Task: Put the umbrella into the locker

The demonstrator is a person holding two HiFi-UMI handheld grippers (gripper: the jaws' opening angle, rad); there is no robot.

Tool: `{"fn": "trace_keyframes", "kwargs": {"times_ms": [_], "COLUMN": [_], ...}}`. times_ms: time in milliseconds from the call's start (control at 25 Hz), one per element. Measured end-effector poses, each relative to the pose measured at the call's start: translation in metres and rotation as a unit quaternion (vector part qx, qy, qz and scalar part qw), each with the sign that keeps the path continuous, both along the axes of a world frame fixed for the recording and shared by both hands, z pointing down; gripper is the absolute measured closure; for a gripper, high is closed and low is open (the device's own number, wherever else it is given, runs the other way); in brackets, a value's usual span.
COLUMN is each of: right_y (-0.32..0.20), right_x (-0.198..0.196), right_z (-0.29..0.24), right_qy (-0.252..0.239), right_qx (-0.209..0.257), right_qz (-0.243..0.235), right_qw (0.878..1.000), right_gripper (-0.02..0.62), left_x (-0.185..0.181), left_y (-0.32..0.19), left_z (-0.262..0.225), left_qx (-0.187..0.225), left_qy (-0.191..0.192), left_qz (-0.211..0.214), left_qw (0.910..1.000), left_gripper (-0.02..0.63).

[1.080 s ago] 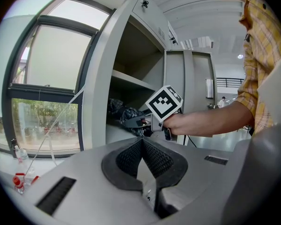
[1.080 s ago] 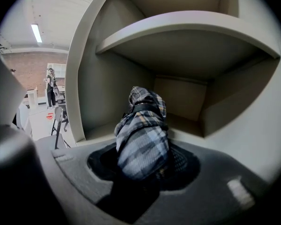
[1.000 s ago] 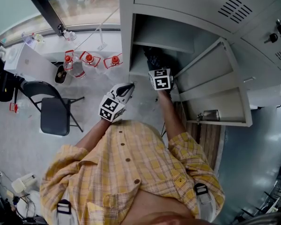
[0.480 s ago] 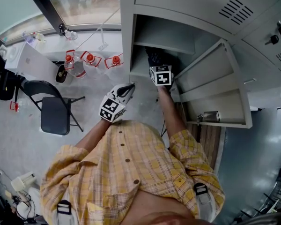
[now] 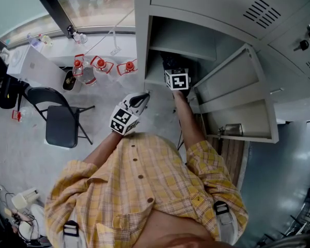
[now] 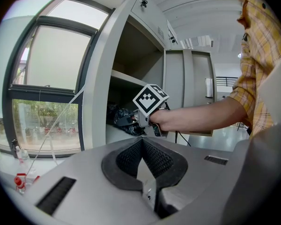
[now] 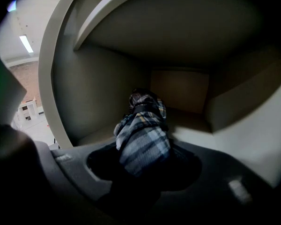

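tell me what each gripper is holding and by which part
The right gripper grips the folded plaid umbrella by its near end; the rest points into the locker. The left gripper is shut, empty.

Daylight pours through the window [image 5: 93, 4] left of the locker [image 5: 196, 1]; inside the locker it is dim and murky, the umbrella [image 7: 145, 144] soft-focused. Every view bows outward at its edges.
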State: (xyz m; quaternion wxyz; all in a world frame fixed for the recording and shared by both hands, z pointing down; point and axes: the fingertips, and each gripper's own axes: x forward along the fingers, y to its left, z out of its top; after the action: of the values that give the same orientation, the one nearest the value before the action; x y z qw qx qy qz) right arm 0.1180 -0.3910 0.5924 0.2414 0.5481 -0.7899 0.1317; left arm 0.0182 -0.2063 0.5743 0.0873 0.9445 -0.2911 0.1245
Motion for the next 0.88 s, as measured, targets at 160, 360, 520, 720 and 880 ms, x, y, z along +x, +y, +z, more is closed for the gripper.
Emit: {"fn": "trace_keyframes", "kwargs": {"times_ms": [160,360,520,720,880], "right_y": [-0.005,-0.008,-0.009,-0.006,-0.003], "right_x": [-0.001,-0.001,-0.002,-0.003,0.003], "right_z": [0.003,0.007,0.005,0.0,-0.01], "right_qy": [0.006,-0.005,-0.014,-0.023,-0.028], "right_qx": [-0.009,-0.026,-0.027,-0.013,0.009], "right_qz": [0.007,0.011,0.014,0.015,0.02], "right_qw": [1.0,1.0,0.999,1.0,0.999], "right_gripper": [0.387,0.367,0.341,0.3,0.265], "left_x": [-0.002,-0.003,-0.004,-0.004,-0.003], "left_y": [-0.001,0.0,0.0,0.0,0.0], "left_z": [0.001,0.002,0.002,0.002,0.002], "left_qx": [-0.001,-0.005,-0.005,-0.006,-0.006], "left_qy": [-0.001,0.0,0.001,0.001,0.001], "left_qz": [-0.002,-0.003,-0.003,-0.001,0.001], "left_qw": [1.0,1.0,1.0,1.0,1.0], "left_gripper": [0.601,0.601,0.601,0.601,0.601]}}
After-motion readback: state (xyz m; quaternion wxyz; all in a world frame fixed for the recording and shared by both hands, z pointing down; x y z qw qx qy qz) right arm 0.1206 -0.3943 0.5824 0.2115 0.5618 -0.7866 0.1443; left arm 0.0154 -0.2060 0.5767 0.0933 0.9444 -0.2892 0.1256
